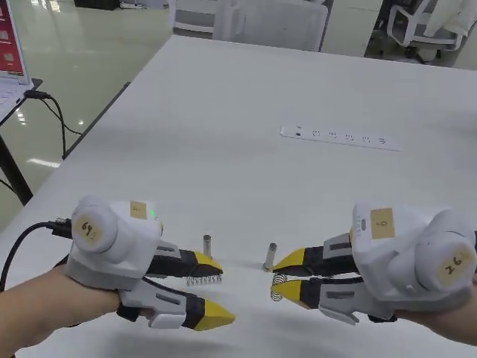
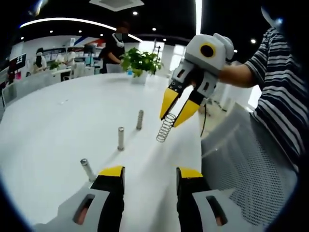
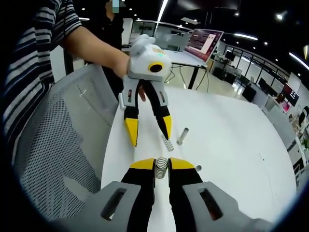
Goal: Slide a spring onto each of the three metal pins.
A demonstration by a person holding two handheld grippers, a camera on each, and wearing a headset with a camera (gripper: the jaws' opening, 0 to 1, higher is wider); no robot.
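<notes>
My right gripper is shut on a small coil spring, which sticks out between its yellow fingertips. A bare metal pin stands just beyond those tips. Another bare pin stands by my left gripper, which is open and holds nothing. A loose spring lies on the white table under the left jaws. In the left gripper view the right gripper dangles its spring; farther off, a third upright piece looks ribbed, like a spring around a pin.
A white power strip lies farther back on the table. A black cable trails from the left gripper. A laptop sits on a side stand at left. A mesh chair stands at the table's near edge. Office chairs stand beyond the far end.
</notes>
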